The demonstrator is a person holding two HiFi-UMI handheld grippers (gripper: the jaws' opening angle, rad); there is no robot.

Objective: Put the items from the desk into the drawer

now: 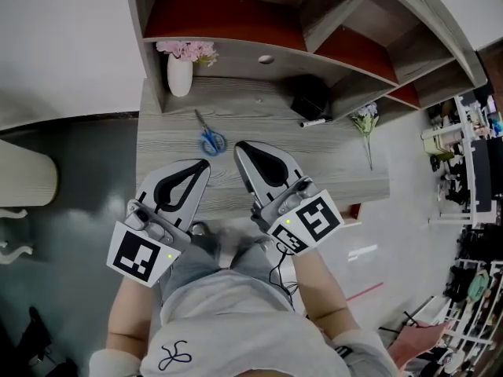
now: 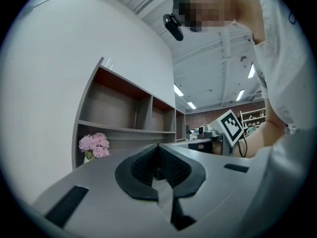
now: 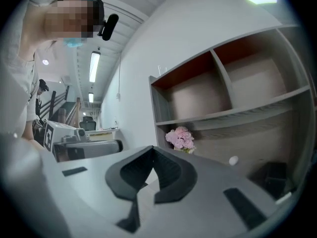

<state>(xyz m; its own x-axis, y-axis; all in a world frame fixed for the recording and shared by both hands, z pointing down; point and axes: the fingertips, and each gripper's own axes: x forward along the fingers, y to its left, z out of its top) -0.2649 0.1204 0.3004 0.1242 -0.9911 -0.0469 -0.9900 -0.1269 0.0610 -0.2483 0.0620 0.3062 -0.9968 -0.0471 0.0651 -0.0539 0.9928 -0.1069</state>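
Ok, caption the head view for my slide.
Left gripper and right gripper, both shut and empty, above the desk near scissors, a marker and a vase.

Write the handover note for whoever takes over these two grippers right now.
Left gripper: shut, empty, over the near edge of the desk.
Right gripper: shut, empty, beside it.
On the desk: blue-handled scissors, marker, black box, loose flower stem, vase of pink flowers.
Done: nothing appears to be stowed yet.
Left: all of it. The drawer is not in view, so it probably needs finding and opening first.
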